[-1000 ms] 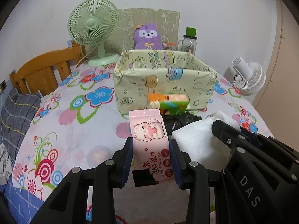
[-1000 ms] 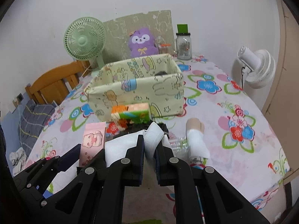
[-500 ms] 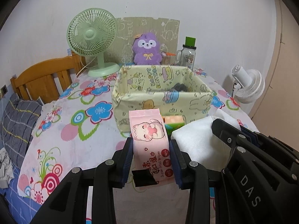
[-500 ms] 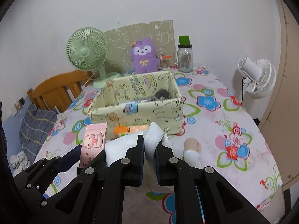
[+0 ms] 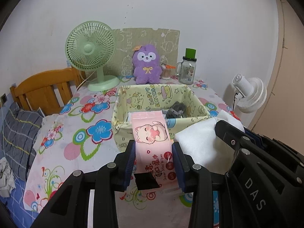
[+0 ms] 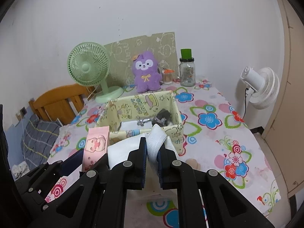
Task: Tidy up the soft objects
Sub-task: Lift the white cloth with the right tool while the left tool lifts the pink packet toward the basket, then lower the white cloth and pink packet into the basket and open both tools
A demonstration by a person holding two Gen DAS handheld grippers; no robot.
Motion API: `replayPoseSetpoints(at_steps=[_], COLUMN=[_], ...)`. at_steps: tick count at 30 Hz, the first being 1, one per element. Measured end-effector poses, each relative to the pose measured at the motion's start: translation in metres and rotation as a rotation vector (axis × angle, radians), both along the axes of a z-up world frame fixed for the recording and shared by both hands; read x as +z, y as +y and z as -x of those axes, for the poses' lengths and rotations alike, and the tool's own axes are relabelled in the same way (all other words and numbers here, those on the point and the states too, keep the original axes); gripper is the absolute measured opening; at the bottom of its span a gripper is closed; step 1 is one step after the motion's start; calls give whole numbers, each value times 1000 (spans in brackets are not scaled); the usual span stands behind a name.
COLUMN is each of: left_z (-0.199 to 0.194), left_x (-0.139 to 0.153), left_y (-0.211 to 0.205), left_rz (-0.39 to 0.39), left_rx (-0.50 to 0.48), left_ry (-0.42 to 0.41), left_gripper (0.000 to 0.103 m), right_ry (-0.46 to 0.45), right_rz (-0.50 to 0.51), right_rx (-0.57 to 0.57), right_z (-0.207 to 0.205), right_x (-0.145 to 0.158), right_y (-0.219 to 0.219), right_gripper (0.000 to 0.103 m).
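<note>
left wrist view: left gripper [image 5: 154, 161] fingers clamp the pink wet-wipes pack [image 5: 152, 142] on its two long sides; pack held flat, above the near table edge, cat print up, far end overlapping the near wall of the fabric box [image 5: 121, 121]. just right of it, the white folded cloth [image 5: 197, 142] sits in the right gripper [image 6: 152, 156], whose black body fills the lower right corner.

right wrist view: right gripper fingers pressed onto a fold of the white cloth, thin gap between pads filled by fabric; the rest of the cloth spreads left, toward the wipes pack. a beige roll [image 6: 192, 162] lies on the tablecloth just right of the fingers, mostly hidden.

beyond both grippers: yellow cartoon-print fabric box on the floral tablecloth [image 6: 218, 133], open top; inside it a dark grey soft item [image 6: 163, 116] at the right end and something white [image 6: 131, 125] on the floor of the box, not identifiable.

far edge of table: green desk fan [image 5: 91, 55] left, purple plush toy [image 5: 146, 64] centre, glass jar with green lid [image 5: 187, 68] right. white fan [image 6: 260, 87] off the table at right. wooden chair [image 5: 43, 93] at left.
</note>
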State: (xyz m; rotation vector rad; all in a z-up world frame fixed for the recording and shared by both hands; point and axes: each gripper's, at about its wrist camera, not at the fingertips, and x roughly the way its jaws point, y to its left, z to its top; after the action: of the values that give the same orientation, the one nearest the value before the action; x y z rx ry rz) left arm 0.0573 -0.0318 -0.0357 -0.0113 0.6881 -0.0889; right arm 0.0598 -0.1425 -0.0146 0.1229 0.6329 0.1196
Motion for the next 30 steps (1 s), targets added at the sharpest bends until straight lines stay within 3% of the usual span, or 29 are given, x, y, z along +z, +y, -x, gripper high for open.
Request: replayPoseSetpoints(at_steps=[30], left_z=[-38], left_x=[26], left_y=[2], left_rz=[11], left_rx=[-5], left_ry=[-39], left_gripper=[38], right_ry=[-49], right_rz=[6], right_rx=[13], right_z=[-38], right_x=[28], right_y=[2], right_gripper=[13])
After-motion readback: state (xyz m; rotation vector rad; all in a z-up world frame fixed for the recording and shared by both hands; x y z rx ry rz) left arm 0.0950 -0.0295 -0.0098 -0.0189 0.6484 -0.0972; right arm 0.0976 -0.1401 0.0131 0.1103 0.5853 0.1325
